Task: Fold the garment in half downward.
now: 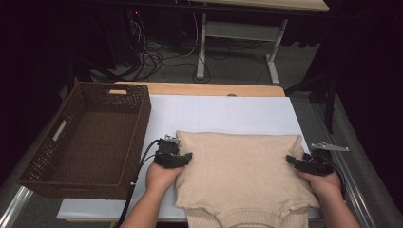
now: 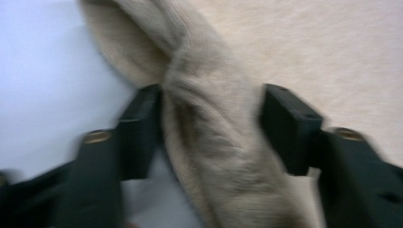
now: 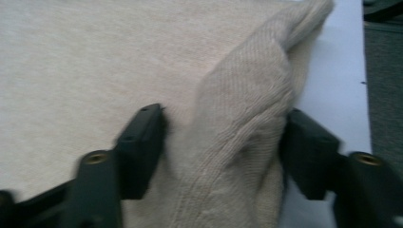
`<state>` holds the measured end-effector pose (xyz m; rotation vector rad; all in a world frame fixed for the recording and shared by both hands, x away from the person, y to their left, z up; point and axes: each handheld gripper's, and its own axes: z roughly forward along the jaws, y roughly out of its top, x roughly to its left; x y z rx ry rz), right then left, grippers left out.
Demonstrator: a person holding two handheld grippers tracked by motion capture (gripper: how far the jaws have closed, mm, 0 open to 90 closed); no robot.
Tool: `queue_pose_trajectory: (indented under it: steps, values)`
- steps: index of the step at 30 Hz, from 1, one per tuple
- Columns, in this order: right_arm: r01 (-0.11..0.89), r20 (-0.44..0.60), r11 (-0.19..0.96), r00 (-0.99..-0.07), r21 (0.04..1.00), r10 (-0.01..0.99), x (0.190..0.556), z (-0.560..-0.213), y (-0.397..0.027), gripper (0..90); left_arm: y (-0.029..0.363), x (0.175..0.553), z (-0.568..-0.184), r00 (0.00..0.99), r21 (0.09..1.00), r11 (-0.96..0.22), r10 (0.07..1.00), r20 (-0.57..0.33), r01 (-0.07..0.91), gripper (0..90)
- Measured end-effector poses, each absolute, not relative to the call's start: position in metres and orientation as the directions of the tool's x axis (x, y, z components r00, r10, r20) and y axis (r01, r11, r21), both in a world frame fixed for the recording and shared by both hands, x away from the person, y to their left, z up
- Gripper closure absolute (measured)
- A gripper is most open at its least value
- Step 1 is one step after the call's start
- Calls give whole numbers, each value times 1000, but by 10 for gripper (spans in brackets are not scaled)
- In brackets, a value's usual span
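A beige knit sweater [image 1: 240,171] is lying folded on the white sheet [image 1: 223,111] covering the table, near the person's edge, with its ribbed hem hanging over that near edge.

The left gripper [image 1: 174,159] is sitting at the sweater's left folded edge. In the left gripper view a thick roll of knit [image 2: 209,142] is bunching up between the two black jaws; the left jaw is touching the fabric, and on the right side the blur makes the contact hard to judge, but the roll is filling the gap. Reading it as clamped on the sweater.

The right gripper [image 1: 304,164] is sitting at the opposite, right folded edge. In the right gripper view a raised ridge of knit [image 3: 237,156] is standing between the jaws, both pads pressing against it. Clamped on the sweater as well.

Edges: the sweater's far edge is running straight across the sheet, with corners just beyond each gripper. The right edge is lying close to the sheet's right border, with grey floor beyond it.

Open room: a wide bare band of white sheet is lying beyond the sweater, up to the wooden table edge [image 1: 199,89]. A narrow strip of sheet is separating the left gripper from the brown wicker basket [image 1: 52,156], which is standing open-topped at the table's left side.
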<state>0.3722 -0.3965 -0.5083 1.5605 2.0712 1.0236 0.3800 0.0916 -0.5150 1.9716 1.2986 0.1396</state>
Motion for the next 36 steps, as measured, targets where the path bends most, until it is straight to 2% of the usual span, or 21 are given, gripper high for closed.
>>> queue_pose_trajectory:
  steps: [3, 6, 13, 19, 21, 22, 24, 26, 28, 29, 30, 32, 36]
  values:
    - [682, 189, 129, -372, 720, 909, 372, -508, -396, 690, 93, 383, -517, 501, 643, -182, 788, -357, 744, 645]
    - [649, 128, 181, -399, 739, 908, 370, -507, -392, 750, 91, 381, -516, 533, 678, -218, 793, -296, 702, 711]
    - [601, 59, 199, -382, 774, 922, 375, -500, -391, 778, 92, 396, -501, 547, 712, -237, 802, -241, 661, 774]
    - [561, 17, 208, -369, 801, 929, 390, -488, -391, 776, 89, 410, -499, 541, 712, -233, 807, -238, 662, 774]
    - [576, 20, 211, -367, 789, 930, 396, -487, -391, 768, 89, 410, -503, 545, 697, -246, 802, -243, 673, 771]
    - [589, 27, 209, -367, 781, 930, 397, -490, -392, 753, 89, 410, -504, 545, 697, -242, 800, -250, 675, 763]
    - [612, 43, 205, -365, 764, 930, 396, -496, -393, 667, 92, 407, -505, 546, 698, -230, 794, -268, 678, 715]
    - [607, 47, 203, -369, 769, 928, 391, -497, -394, 523, 93, 405, -505, 551, 698, -243, 794, -256, 674, 574]
    - [594, 54, 197, -378, 780, 924, 384, -493, -395, 429, 94, 401, -504, 556, 696, -263, 798, -232, 668, 401]
    - [573, 41, 205, -386, 793, 922, 378, -489, -395, 389, 96, 399, -503, 561, 701, -264, 794, -231, 662, 364]
    - [573, 41, 205, -386, 793, 922, 378, -489, -395, 389, 96, 399, -503, 561, 701, -264, 794, -231, 662, 336]
    - [540, 41, 193, -392, 819, 919, 364, -484, -395, 296, 100, 393, -502, 574, 713, -261, 784, -237, 651, 310]
    - [506, 47, 185, -410, 842, 911, 345, -478, -394, 174, 105, 384, -499, 587, 734, -256, 775, -234, 629, 225]
